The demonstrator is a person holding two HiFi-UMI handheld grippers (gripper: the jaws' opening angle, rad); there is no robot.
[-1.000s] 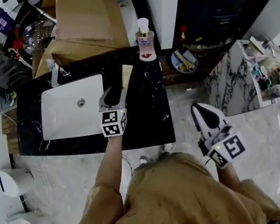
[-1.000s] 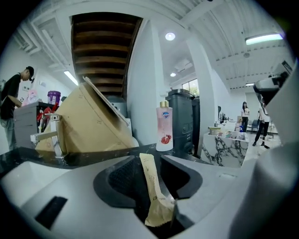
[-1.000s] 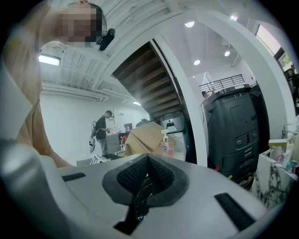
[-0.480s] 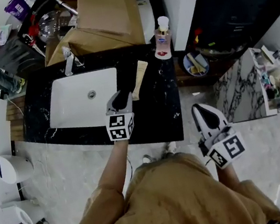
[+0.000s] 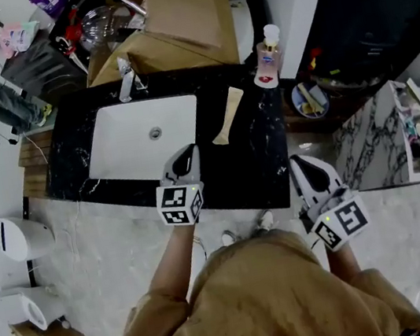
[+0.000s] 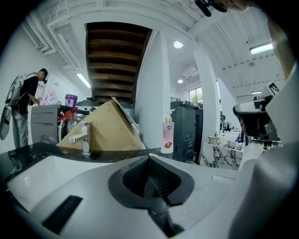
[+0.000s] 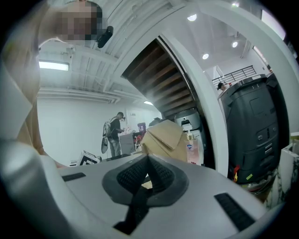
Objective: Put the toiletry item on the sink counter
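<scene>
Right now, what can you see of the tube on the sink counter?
The tube is tan and flattened, and looks like soft plastic. It lies flat on the black counter, right of the white basin, angled front to back. Only the counter touches it; the left hand-held gripper is shut, apart from it.

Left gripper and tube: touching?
Apart. Head view: left gripper is shut, with bare black counter showing between it and the tube.
</scene>
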